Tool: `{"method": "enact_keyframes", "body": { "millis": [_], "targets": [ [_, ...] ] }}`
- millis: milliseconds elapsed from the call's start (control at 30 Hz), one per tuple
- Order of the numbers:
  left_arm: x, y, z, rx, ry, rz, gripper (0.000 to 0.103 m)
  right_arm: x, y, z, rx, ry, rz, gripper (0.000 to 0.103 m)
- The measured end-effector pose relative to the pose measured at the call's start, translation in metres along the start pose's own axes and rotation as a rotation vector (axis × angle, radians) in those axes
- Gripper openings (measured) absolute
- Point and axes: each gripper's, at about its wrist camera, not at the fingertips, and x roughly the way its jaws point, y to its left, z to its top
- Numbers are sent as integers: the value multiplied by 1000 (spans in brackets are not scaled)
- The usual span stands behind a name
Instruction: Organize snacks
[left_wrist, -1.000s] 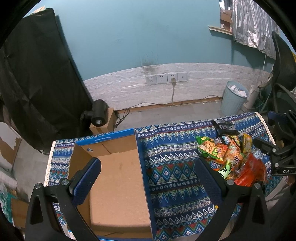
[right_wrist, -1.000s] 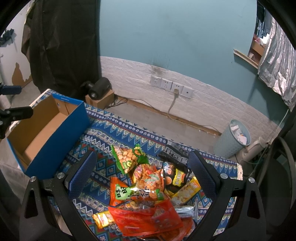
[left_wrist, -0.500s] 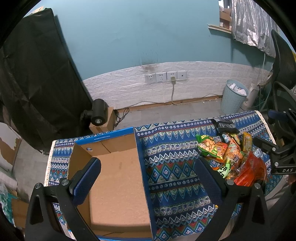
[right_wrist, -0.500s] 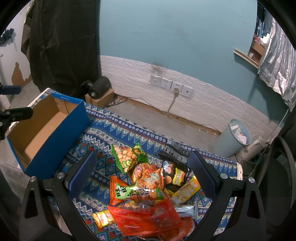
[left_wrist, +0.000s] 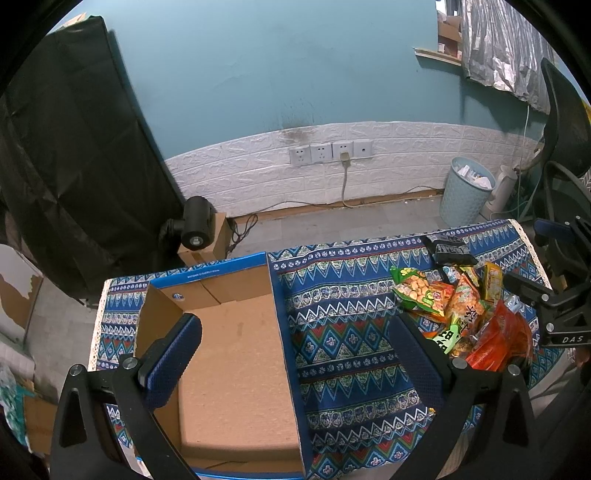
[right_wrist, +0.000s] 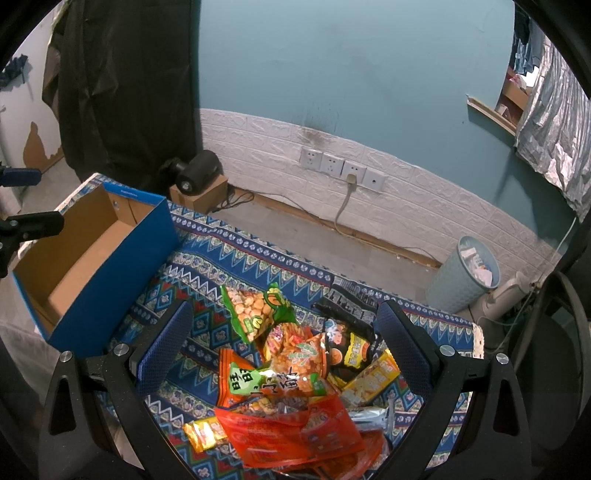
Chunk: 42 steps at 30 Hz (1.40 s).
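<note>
Both jaws stand spread wide with nothing between them. From the left wrist, the left gripper hangs over the right wall of the blue cardboard box, which sits at the left end of the patterned tablecloth; the snack pile lies toward the cloth's right end, beside the right gripper.

From the right wrist, the right gripper hovers above the snack pile, a green peanut bag at its far edge and a red bag nearest. The box is well apart, at the cloth's left end.
</note>
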Motion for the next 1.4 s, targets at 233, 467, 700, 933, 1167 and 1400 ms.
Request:
{"method": "enact_keyframes", "body": {
  "millis": [233, 467, 700, 933, 1167, 1400],
  "targets": [
    [-1, -2, -1, 6, 2, -1, 102, 1, -1, -1, 2, 3, -1, 98],
    [1, 0, -1, -2, 14, -5, 102, 1, -2, -2, 2, 5, -1, 98],
    [3, 2, -1, -16, 22, -2, 102, 2, -3, -3, 2, 6, -3, 98],
    [6, 0, -1, -13, 34, 0, 102, 1, -4, -2, 3, 7, -2, 98],
    [7, -2, -1, -10, 33, -5, 102, 1, -5, -4, 4, 7, -3, 98],
    [12, -13, 0, 27, 27, -23, 102, 0, -13, -10, 17, 24, -23, 98]
  ]
}}
